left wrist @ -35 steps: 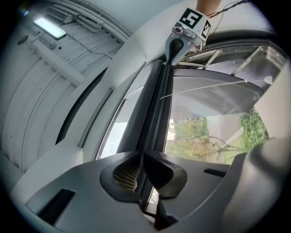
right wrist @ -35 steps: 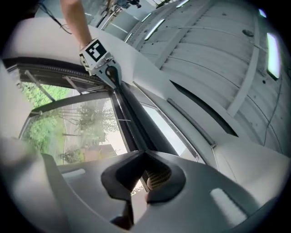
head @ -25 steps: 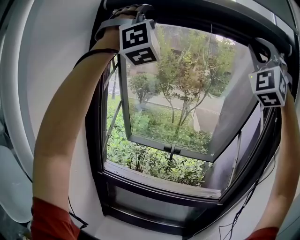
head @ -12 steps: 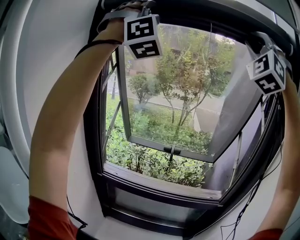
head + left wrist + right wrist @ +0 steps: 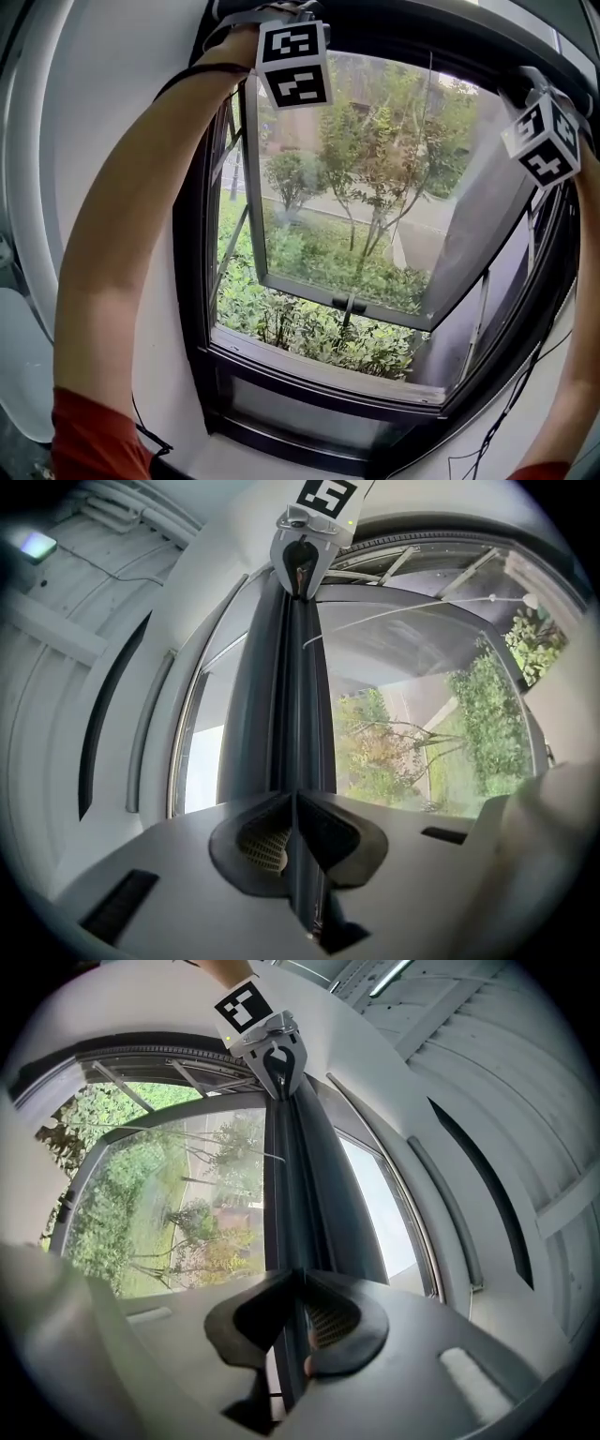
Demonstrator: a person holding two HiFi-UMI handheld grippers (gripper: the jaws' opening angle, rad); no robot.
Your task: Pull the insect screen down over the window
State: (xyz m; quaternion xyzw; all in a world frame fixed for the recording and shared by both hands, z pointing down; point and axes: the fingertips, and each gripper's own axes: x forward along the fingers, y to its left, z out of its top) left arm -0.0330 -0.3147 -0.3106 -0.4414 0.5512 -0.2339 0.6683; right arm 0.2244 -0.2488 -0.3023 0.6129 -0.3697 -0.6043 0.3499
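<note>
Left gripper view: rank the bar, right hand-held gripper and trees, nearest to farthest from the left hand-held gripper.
1. Bar, centre, clamped in the left hand-held gripper.
2. Right hand-held gripper, top, on the bar's far end; its jaws have just been closing on it.
3. Trees, right, outdoors.

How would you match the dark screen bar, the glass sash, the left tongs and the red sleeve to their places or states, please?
Things
1. dark grey insect-screen pull bar
2. grey-framed glass window sash
3. left tongs
4. red fabric sleeve

Places or states
A. swung open outward above the green shrubs
B. low in the head view's left corner, on the upper arm
C. shut on the bar
D. up along the top of the black window frame, not yet drawn down

Pairs: 1-D, 2-A, 3-C, 4-B
</note>
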